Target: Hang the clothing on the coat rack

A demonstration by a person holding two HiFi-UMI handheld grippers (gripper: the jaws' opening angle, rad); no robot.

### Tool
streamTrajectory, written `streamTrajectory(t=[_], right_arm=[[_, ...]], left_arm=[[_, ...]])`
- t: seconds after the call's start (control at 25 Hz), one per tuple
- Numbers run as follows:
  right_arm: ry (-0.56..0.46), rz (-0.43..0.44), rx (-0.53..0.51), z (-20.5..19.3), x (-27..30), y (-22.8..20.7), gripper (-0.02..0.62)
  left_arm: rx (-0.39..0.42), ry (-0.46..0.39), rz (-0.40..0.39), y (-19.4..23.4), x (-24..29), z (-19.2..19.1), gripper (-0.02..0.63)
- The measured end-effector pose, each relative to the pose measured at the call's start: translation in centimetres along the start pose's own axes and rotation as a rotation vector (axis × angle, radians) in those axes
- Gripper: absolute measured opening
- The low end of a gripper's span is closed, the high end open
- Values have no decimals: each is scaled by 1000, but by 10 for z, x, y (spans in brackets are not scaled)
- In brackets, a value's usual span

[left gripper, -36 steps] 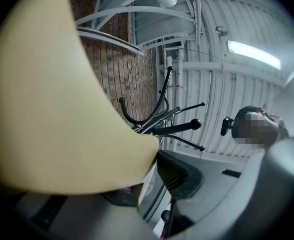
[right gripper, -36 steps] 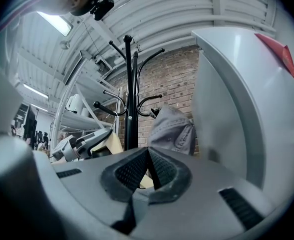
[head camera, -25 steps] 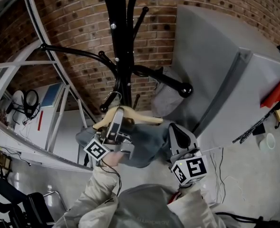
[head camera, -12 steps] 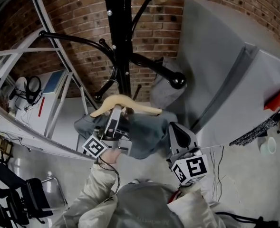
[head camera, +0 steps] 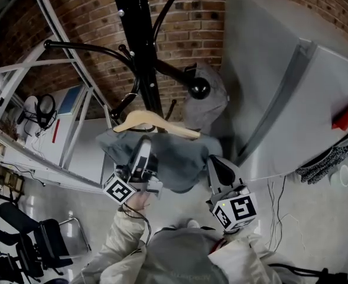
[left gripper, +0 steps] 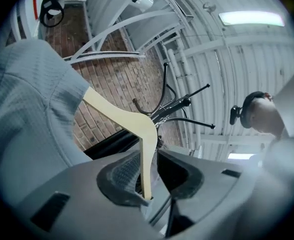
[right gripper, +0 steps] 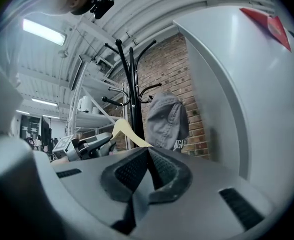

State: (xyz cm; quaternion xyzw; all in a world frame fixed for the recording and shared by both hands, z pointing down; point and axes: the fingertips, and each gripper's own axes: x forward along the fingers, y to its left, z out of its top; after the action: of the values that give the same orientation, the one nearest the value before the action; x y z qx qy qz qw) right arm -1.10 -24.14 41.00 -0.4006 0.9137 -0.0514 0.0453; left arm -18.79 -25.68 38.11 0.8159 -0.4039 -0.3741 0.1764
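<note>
A wooden hanger [head camera: 156, 123] carries a grey garment [head camera: 174, 161] just below the black coat rack [head camera: 135, 34]. My left gripper [head camera: 144, 148] holds the hanger from beneath. In the left gripper view the hanger's bar [left gripper: 146, 159] stands between the closing jaws, against the left pad, and the garment [left gripper: 27, 109] drapes at the left. The hanger's metal hook [left gripper: 139, 109] is close to the rack's arms [left gripper: 179, 104]; whether it rests on one I cannot tell. My right gripper [head camera: 214, 161] is shut beside the garment's right edge, and I see no cloth at its tips [right gripper: 147, 151].
A grey cap [head camera: 206, 102] hangs on a knobbed rack arm, also visible in the right gripper view [right gripper: 167, 121]. A large grey cabinet [head camera: 292, 99] stands close on the right. White shelving [head camera: 55, 135] with headphones [head camera: 41, 120] stands to the left, with black chairs [head camera: 44, 247] at lower left.
The left gripper has lifted the hanger and garment up and toward the rack's pole. The right gripper has stayed in much the same place.
</note>
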Motion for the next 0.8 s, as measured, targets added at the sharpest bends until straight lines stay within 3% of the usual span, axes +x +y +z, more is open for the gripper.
streamTrajectory(t=[0.36,0.8], right_arm=[[9,3,27,-8,-6,33,25],[32,16,21,-25,2,108,25]], left_arm=[[306,163,73,-17,-35,-4,49],[451,290,106,-22,-114,-6,9]])
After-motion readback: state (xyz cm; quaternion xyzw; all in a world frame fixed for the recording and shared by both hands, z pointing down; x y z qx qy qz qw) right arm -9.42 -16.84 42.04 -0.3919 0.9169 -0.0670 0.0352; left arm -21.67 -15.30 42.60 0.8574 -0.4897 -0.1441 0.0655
